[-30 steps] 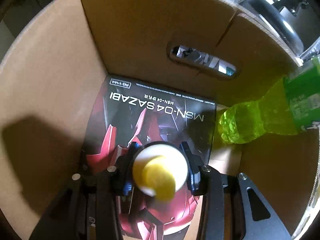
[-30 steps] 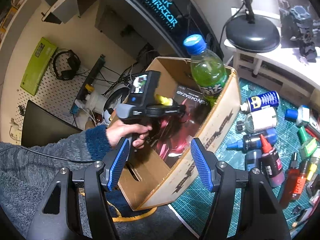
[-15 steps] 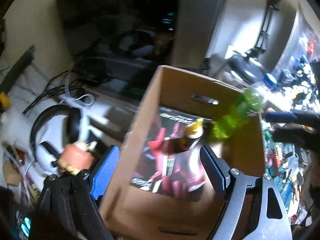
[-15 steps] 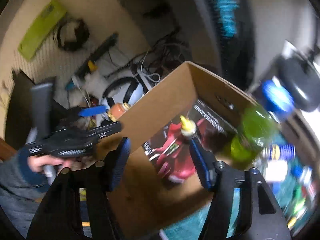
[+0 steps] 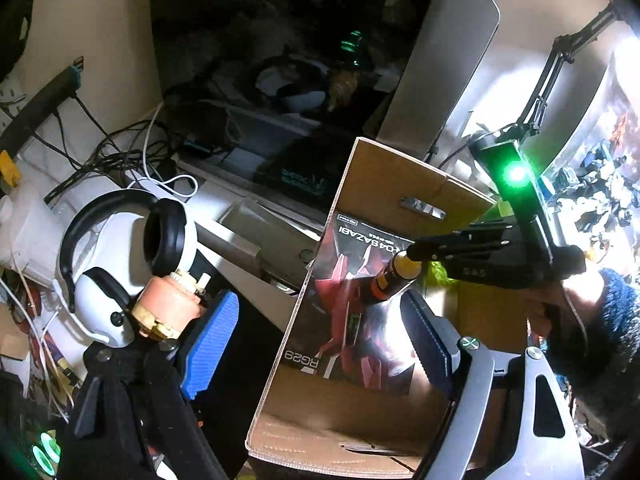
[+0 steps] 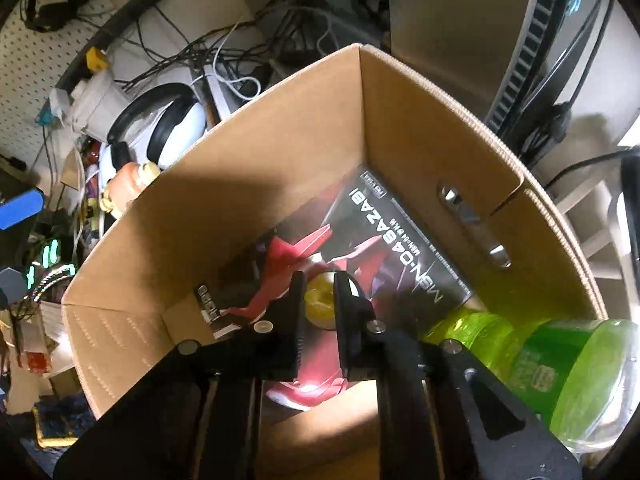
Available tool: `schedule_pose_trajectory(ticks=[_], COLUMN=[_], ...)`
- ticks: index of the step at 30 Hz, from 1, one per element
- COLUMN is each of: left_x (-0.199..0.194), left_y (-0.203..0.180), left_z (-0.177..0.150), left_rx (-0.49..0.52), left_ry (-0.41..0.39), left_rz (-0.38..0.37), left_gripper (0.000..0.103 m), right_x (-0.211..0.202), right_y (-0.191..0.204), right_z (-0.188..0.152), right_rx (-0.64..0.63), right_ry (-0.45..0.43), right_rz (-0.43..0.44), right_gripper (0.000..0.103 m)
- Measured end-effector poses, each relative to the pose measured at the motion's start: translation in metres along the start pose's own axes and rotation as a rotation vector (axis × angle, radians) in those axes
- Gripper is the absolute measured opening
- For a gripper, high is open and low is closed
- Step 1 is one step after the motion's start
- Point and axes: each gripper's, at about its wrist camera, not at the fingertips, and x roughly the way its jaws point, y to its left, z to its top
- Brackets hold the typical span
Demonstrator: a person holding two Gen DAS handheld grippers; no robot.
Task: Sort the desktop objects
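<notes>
L wrist cam above box's [image 5: 360,448] edge; R cam close inside; both share box

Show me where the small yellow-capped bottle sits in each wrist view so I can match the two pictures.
Left wrist: the yellow-capped bottle stands right of centre inside the cardboard box, with the right gripper closing on its cap.
Right wrist: seen from above, low centre, the yellow-capped bottle shows between the closing jaws.
Shared landmark: the model kit box lying in the cardboard box.
</notes>
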Motion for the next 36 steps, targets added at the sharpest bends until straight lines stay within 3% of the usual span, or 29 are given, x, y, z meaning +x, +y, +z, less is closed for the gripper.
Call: schedule_pose_trajectory(ticks=[4,9,16,24,25,26,28,34,36], left_x=[0.009,0.019,0.023,0.024,0.024,0.023,0.021,0.022,0.032], left_y=[0.004,0.016,0.029,0.031,0.030,0.030,0.025,-0.027,-0.046], left_z=[0.003,0.006,0.004,-0.001,-0.001,-0.001,0.000,0.006,0.006], left_rx=[0.010,0.004,-0.012,-0.026,-0.025,-0.025,-0.018,0.070,0.083], left_ry=[0.006,0.013,0.023,0.036,0.036,0.035,0.024,-0.028,-0.019], left_rz=[-0.028,-0.053,-0.066,-0.072,-0.072,-0.074,-0.078,-0.126,-0.086], left_gripper=[0.084,0.084,0.084,0.084,0.084,0.084,0.084,0.084,0.084], right_x=[-0.005,-0.011,0.013,0.021,0.020,0.019,0.008,-0.069,-0.104], right_y=[-0.003,0.003,0.013,0.023,0.023,0.023,0.023,0.018,0.012], right_z=[0.006,0.036,0.069,0.083,0.084,0.084,0.081,0.046,0.024], right_rx=[0.017,-0.020,-0.070,-0.101,-0.096,-0.093,-0.090,-0.021,0.025], right_ry=[-0.023,-0.069,-0.063,-0.069,-0.075,-0.085,-0.114,-0.213,-0.258], right_rz=[-0.022,-0.064,-0.133,-0.174,-0.175,-0.167,-0.158,-0.142,-0.147], right_gripper=[0.011,0.010,0.010,0.011,0.016,0.031,0.052,0.052,0.054])
